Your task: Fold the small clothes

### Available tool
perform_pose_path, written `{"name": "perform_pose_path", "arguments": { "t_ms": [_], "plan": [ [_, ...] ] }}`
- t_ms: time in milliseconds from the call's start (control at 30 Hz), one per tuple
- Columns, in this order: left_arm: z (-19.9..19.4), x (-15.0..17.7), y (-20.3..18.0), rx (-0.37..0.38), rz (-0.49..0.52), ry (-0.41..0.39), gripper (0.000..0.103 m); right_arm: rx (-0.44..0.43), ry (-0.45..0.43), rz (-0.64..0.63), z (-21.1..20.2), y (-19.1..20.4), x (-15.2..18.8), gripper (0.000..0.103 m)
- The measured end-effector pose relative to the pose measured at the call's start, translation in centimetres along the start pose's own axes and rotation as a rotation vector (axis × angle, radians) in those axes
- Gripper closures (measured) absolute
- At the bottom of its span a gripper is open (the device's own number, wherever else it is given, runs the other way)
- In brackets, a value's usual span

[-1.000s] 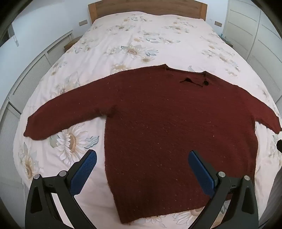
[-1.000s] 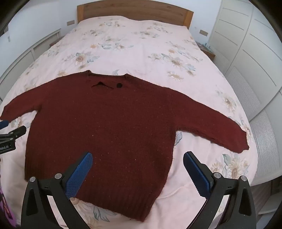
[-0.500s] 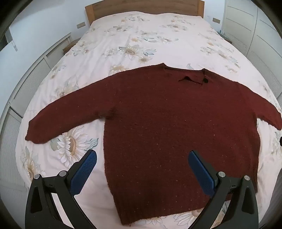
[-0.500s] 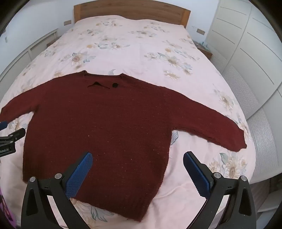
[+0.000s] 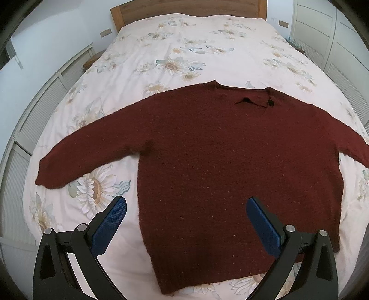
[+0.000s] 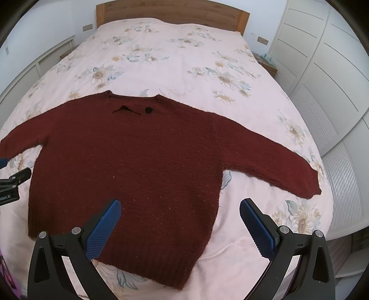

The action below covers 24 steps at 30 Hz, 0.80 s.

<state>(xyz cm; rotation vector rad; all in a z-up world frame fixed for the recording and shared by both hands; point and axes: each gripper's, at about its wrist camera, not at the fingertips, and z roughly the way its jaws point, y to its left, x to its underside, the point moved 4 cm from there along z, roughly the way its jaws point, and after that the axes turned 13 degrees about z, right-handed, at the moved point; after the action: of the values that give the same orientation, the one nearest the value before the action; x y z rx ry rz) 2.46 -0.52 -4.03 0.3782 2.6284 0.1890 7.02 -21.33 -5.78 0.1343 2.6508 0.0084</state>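
A dark red knitted sweater (image 5: 230,161) lies flat on the floral bed cover (image 5: 184,46), its 2 sleeves spread out to the sides and its hem nearest the cameras. It looks soft, limp and fairly thick, likely to sag and stretch when lifted, so cuffs or hem corners suit a pinch best. The left claw (image 5: 186,208) and right claw (image 6: 180,211) both hover above it, released and holding nothing

The sweater (image 5: 230,161) is a nubbly, matt maroon knit. It lies on smooth floral cotton bedding (image 5: 184,41). The headboard (image 6: 173,11) is grainy wood. Each claw's pads (image 6: 103,228) are textured blue rubber.
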Motion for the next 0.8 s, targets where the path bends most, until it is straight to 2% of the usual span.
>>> {"name": "perform_pose_path", "arguments": {
  "t_ms": [367, 467, 800],
  "plan": [
    [-0.1, 0.2, 0.1, -0.011, 0.019, 0.004, 0.001, 0.006, -0.004, 0.007, -0.3, -0.3, 0.1, 0.001],
    [-0.1, 0.2, 0.0, 0.006, 0.020, 0.008, 0.001, 0.012, -0.007, 0.003, -0.5, -0.4, 0.1, 0.001],
    [-0.5, 0.0, -0.3, -0.019, 0.029, 0.000, 0.001, 0.018, -0.017, -0.006, -1.1, -0.2, 0.1, 0.001]
  ]
}}
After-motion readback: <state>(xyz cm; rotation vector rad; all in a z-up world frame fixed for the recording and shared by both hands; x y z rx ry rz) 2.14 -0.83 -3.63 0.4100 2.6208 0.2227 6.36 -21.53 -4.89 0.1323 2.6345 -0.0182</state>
